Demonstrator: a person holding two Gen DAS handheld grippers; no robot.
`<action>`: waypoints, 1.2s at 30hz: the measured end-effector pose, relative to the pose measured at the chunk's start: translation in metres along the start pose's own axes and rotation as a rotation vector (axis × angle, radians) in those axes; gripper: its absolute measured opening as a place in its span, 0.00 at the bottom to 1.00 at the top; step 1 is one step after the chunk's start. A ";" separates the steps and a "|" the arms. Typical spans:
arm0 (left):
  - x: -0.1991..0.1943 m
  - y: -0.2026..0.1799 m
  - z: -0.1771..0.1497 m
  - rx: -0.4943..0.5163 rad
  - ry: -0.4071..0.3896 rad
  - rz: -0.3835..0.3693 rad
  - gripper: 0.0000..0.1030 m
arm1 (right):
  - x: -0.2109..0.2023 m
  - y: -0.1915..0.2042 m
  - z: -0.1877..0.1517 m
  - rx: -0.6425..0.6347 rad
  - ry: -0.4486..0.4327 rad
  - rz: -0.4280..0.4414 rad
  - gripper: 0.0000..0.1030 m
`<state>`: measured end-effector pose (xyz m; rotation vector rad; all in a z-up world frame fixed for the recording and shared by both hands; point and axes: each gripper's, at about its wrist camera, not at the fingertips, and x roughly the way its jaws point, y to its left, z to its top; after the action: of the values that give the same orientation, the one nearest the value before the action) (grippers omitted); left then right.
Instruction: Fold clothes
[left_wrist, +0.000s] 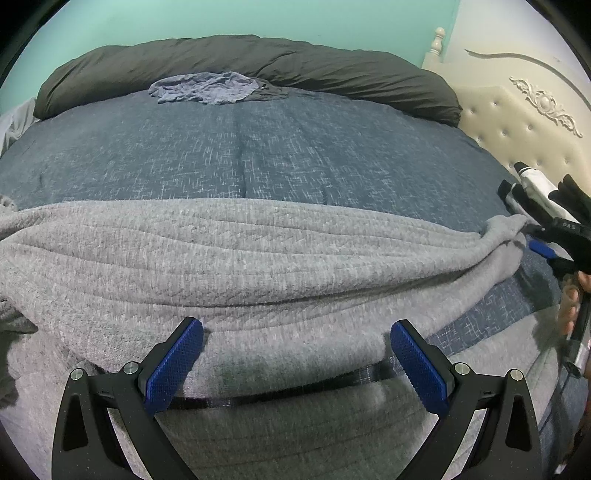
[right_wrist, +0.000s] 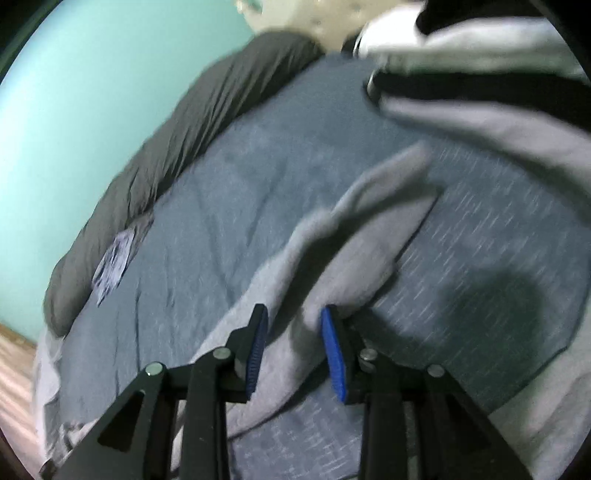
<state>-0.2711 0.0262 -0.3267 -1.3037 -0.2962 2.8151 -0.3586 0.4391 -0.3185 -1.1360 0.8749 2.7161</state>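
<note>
Left wrist camera looks steeply down, close over the grey garment (left_wrist: 258, 258), across the bed (left_wrist: 258, 147) toward the green wall (left_wrist: 258, 18). Right wrist camera, tilted and blurred, shares both from the headboard (left_wrist: 517, 122) side.

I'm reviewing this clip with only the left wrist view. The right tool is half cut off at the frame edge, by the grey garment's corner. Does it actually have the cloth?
Observer: It looks that way. In the right wrist view a ridge of the grey garment runs between the right tool's blue pads, with the jaws narrowed on it. Blur keeps me from being certain.
Operator: What lies past the bed's edge, on the side away from the headboard?
Observer: A strip of wooden floor shows at the lower left of the right wrist view, beyond the blue bedspread.
</note>
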 end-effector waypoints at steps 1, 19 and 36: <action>0.000 0.000 0.000 0.000 0.000 0.000 1.00 | -0.001 -0.005 0.001 0.013 -0.014 0.004 0.30; 0.000 -0.001 0.000 -0.001 -0.002 -0.002 1.00 | 0.009 -0.028 -0.009 0.095 0.005 0.169 0.05; 0.000 0.001 0.001 -0.007 -0.001 -0.008 1.00 | 0.006 -0.046 -0.023 0.189 0.048 0.010 0.23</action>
<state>-0.2720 0.0251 -0.3258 -1.3003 -0.3101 2.8108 -0.3357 0.4647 -0.3576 -1.1650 1.1186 2.5572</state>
